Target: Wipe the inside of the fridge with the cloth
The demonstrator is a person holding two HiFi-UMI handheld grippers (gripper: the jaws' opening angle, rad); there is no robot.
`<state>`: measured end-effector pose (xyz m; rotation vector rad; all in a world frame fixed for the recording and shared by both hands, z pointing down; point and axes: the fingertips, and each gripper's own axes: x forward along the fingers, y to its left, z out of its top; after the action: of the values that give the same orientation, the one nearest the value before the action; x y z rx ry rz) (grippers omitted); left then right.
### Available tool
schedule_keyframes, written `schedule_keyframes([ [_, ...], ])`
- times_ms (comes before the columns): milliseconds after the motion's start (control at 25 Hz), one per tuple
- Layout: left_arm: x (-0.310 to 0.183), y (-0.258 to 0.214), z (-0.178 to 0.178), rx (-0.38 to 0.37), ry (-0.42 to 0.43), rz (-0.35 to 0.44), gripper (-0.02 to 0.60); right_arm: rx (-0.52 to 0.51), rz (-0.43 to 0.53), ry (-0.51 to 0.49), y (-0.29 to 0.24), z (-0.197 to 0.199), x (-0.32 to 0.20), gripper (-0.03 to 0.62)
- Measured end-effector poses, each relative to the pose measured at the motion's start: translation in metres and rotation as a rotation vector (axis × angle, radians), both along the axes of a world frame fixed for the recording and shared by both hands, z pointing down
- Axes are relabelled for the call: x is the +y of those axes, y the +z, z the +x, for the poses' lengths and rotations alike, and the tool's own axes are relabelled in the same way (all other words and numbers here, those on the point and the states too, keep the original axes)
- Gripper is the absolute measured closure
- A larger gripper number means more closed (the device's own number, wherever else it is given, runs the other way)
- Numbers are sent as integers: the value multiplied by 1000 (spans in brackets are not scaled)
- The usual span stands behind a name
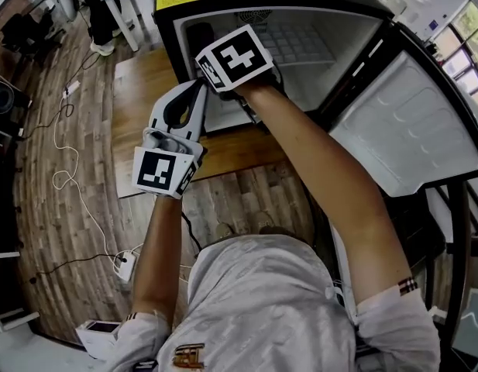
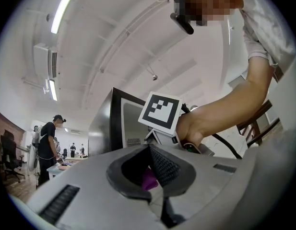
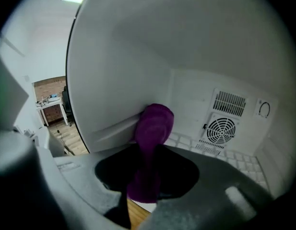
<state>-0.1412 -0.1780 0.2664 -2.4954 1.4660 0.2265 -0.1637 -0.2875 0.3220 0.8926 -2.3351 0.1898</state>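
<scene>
Currently the purple cloth [image 3: 152,128] sits inside the open fridge [image 1: 324,45], bunched and pressed against the left inner wall [image 3: 114,80], just under a ridge moulded into that wall. The right gripper [image 3: 148,150] is reached in through the doorway with its jaws clamped narrow on the cloth. The wad sticks out past the tips and a tail runs back between the jaws. A round fan grille [image 3: 222,131] is on the back wall, well to the right of the cloth.

The left gripper [image 2: 148,147] is outside the fridge, below the right one and tilted upward, tips near the right gripper's marker cube [image 2: 160,110]. Its jaws are closed to a point, with a small purple scrap [image 2: 148,178] pinched low between the pads. Cannot tell if the scrap belongs to the same cloth.
</scene>
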Motion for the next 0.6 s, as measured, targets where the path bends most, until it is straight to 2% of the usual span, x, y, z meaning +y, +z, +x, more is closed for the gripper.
schedule_keyframes([
  [320,4,6,-15,10,19,-12,581,61,-33,12,14,-9,-11,482],
  [600,6,5,-14,17,33,-6,581,169,2,-17,19,-5,-18,480],
])
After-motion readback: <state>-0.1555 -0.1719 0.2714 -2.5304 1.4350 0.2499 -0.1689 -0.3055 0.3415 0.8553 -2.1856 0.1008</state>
